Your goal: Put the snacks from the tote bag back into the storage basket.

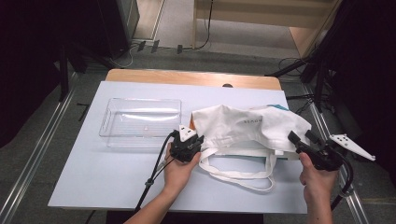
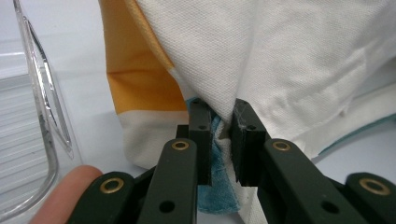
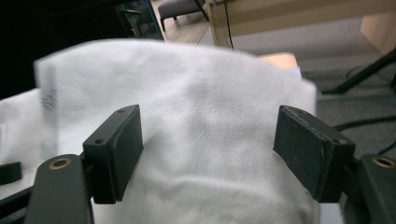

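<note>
A pale blue rectangular tabletop (image 1: 116,177) carries everything, and on its right half lies the white canvas tote bag (image 1: 252,126), slumped flat with its long axis running left to right and its looped cream handles (image 1: 243,175) trailing toward the person. Left of the bag, just apart from it, sits an empty clear plastic rectangular tray (image 1: 140,122). The left gripper (image 1: 187,142) is at the bag's left end, the right gripper (image 1: 303,140) at its right end, so each hand is nearest its own side and the bag stretches between them. In the left gripper view the jaws stand narrow, pinched on the white cloth (image 2: 224,56) together with a teal fabric edge (image 2: 217,154) that the high view barely hints at; an orange panel (image 2: 135,79) also shows there beside the tray's wall (image 2: 42,116). In the right gripper view the jaws stand wide with the white cloth (image 3: 201,140) bulging between them, the pads (image 3: 119,149) not pressing on it. I judge that any next grasp on the right depends on this: the cloth lies straight ahead, within the gap.
</note>
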`<state>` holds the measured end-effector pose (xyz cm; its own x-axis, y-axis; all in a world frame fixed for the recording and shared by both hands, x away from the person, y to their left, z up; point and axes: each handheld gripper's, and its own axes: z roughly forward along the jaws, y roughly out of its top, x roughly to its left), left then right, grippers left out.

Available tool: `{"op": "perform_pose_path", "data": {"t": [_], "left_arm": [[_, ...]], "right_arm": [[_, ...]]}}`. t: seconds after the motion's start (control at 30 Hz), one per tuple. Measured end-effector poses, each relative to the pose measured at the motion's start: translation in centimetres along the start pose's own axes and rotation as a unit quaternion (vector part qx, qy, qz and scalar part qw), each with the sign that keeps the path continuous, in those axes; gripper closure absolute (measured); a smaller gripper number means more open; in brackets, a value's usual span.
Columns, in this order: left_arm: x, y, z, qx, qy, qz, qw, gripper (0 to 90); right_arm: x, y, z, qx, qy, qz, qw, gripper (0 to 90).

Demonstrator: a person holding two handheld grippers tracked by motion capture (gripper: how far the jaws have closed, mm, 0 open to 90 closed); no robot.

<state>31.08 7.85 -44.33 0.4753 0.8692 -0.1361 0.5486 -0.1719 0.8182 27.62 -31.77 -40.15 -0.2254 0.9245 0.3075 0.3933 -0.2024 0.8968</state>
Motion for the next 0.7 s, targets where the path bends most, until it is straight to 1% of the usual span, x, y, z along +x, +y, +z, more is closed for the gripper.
{"op": "perform_pose_path", "data": {"t": [0.03, 0.07, 0.1, 0.13, 0.17, 0.2, 0.23, 0.27, 0.3, 0.37, 0.4, 0.43, 0.47, 0.5, 0.53, 0.6, 0.63, 0.67, 0.7], "left_arm": [[0.0, 0.0, 0.0, -0.002, 0.000, 0.000, 1.0000, 81.2], [-0.1, -0.1, 0.1, -0.003, -0.001, 0.001, 1.0000, 81.2], [-0.2, -0.1, 0.1, -0.003, -0.002, 0.002, 1.0000, 81.3], [-0.2, -0.2, 0.0, -0.007, -0.003, 0.001, 1.0000, 81.3], [-0.3, -0.3, 0.0, -0.009, -0.006, -0.001, 0.9999, 81.3], [-0.3, -0.3, 0.0, -0.013, -0.008, -0.003, 0.9999, 81.3], [-0.3, -0.3, -0.1, -0.013, -0.010, -0.003, 0.9999, 81.4], [-0.3, -0.3, -0.2, -0.014, -0.015, -0.002, 0.9998, 81.4], [-0.4, -0.3, -0.4, -0.019, -0.021, -0.001, 0.9996, 81.5], [-0.4, -0.2, -0.6, -0.023, -0.024, 0.000, 0.9994, 81.6], [-0.3, -0.2, -0.7, -0.023, -0.027, -0.004, 0.9994, 81.6], [-0.1, -0.2, -0.7, -0.022, -0.027, -0.006, 0.9994, 81.6], [0.1, -0.2, -0.7, -0.019, -0.027, -0.006, 0.9994, 81.7], [0.2, -0.2, -0.6, -0.017, -0.026, -0.009, 0.9995, 81.7], [0.2, -0.3, -0.6, -0.016, -0.026, -0.008, 0.9995, 81.7], [0.1, -0.4, -0.5, -0.015, -0.024, -0.004, 0.9996, 81.7], [0.1, -0.4, -0.4, -0.015, -0.023, -0.003, 0.9996, 81.7], [0.1, -0.4, -0.3, -0.014, -0.023, -0.002, 0.9996, 81.7], [0.2, -0.5, -0.3, -0.012, -0.023, -0.001, 0.9997, 81.7]], "right_arm": [[-0.2, -0.5, 0.4, 0.005, -0.003, 0.008, 1.0000, 25.5], [-0.2, -0.9, 0.7, 0.009, -0.007, 0.009, 0.9999, 26.4], [-0.3, -1.3, 1.0, 0.016, -0.008, 0.005, 0.9998, 31.8], [-0.3, -1.8, 1.1, 0.021, -0.001, -0.005, 0.9998, 46.0], [-0.3, -2.0, 1.1, 0.021, 0.011, -0.006, 0.9997, 57.6], [-0.4, -2.2, 1.0, 0.022, 0.032, -0.005, 0.9993, 67.3], [-0.5, -2.3, 1.0, 0.021, 0.048, -0.004, 0.9986, 79.5], [-0.5, -2.3, 1.0, 0.022, 0.052, -0.005, 0.9984, 87.7], [-0.3, -2.5, 0.9, 0.019, 0.053, -0.015, 0.9983, 90.0], [0.3, -2.5, 0.8, 0.007, 0.036, -0.044, 0.9984, 90.0], [0.4, -2.5, 0.6, 0.001, 0.030, -0.048, 0.9984, 88.1], [0.4, -2.4, 0.3, -0.013, 0.023, -0.053, 0.9982, 77.6], [0.3, -2.2, -0.1, -0.028, 0.006, -0.051, 0.9983, 64.9], [0.2, -2.0, -0.5, -0.039, -0.016, -0.042, 0.9982, 54.8], [-0.4, -1.6, -1.0, -0.051, -0.031, -0.024, 0.9979, 44.9], [-0.9, -1.4, -1.3, -0.052, -0.035, -0.005, 0.9981, 36.2], [-1.3, -1.4, -1.1, -0.039, -0.027, 0.005, 0.9989, 32.5], [-1.6, -1.5, -0.7, -0.021, -0.017, 0.011, 0.9996, 27.1], [-1.8, -1.6, -0.3, -0.005, -0.014, 0.013, 0.9998, 22.8]]}}
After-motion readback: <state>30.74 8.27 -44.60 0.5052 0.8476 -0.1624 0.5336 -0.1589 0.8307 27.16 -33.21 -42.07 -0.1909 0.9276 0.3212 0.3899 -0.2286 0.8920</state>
